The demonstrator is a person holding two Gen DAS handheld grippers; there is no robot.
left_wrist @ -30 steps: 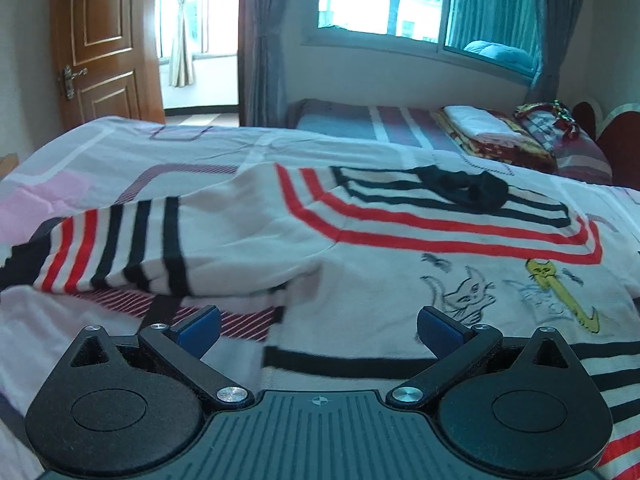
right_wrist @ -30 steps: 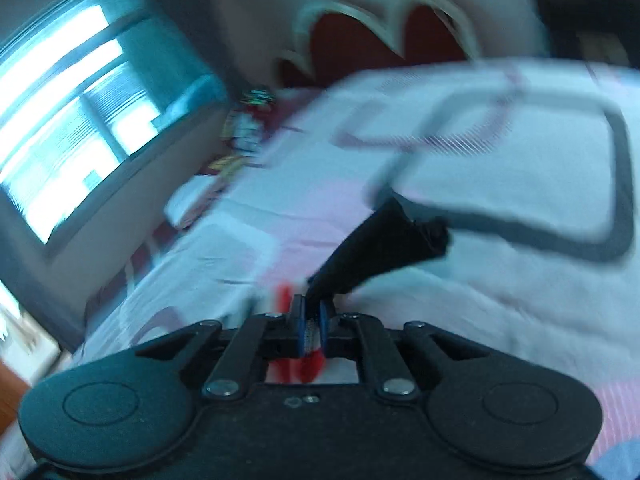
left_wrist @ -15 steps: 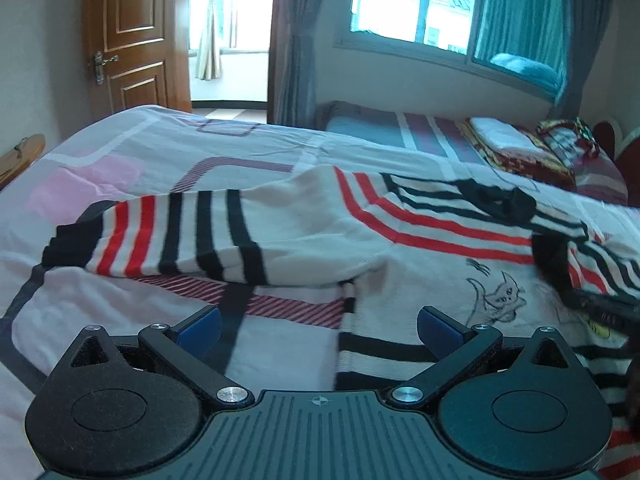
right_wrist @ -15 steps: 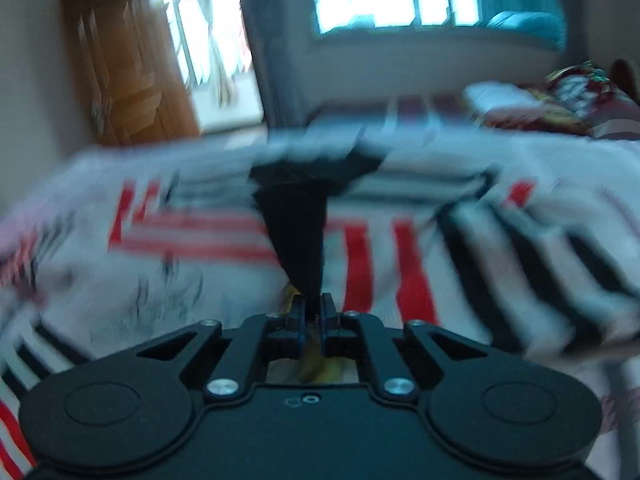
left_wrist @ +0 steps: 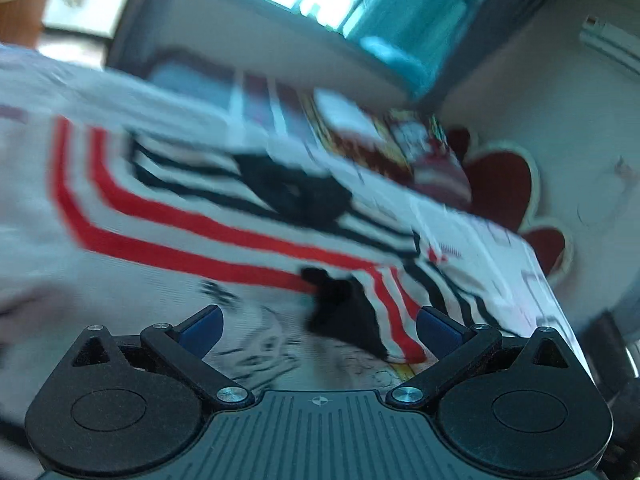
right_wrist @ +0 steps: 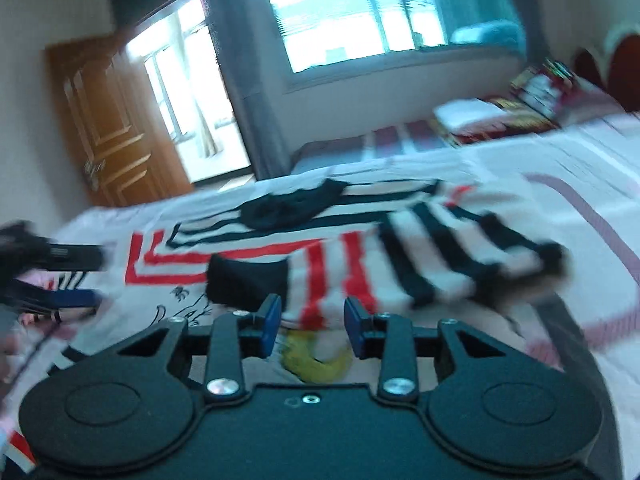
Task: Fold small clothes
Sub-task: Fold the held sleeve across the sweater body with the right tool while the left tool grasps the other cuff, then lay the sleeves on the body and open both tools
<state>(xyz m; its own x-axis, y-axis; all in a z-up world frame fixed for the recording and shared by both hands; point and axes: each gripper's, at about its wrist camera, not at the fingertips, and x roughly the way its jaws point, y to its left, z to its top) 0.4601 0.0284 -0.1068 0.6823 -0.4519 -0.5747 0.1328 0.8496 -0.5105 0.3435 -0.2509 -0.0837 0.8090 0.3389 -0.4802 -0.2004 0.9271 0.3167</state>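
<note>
A small white sweater [right_wrist: 224,248] with red and black stripes, a black collar [right_wrist: 292,208] and a cat print lies flat on the bed. Its right sleeve [right_wrist: 420,268], with a black cuff [right_wrist: 248,280], is folded across the chest. My right gripper [right_wrist: 312,320] is open just above the sleeve, with nothing in it. My left gripper [left_wrist: 318,326] is wide open and empty, low over the sweater [left_wrist: 168,224], and faces the folded sleeve [left_wrist: 384,304]. The left gripper also shows at the left edge of the right wrist view [right_wrist: 60,276].
The bed sheet [right_wrist: 568,200] is white with pink and dark lines. Folded bedding [right_wrist: 500,116] lies on a second bed under the window. A red headboard [left_wrist: 504,188] stands at the right. A wooden door [right_wrist: 112,136] is at the far left.
My right gripper carried the sleeve by its black cuff across the sweater, laid it on the chest and opened. My left gripper swung right, from the left sleeve toward the folded right sleeve.
</note>
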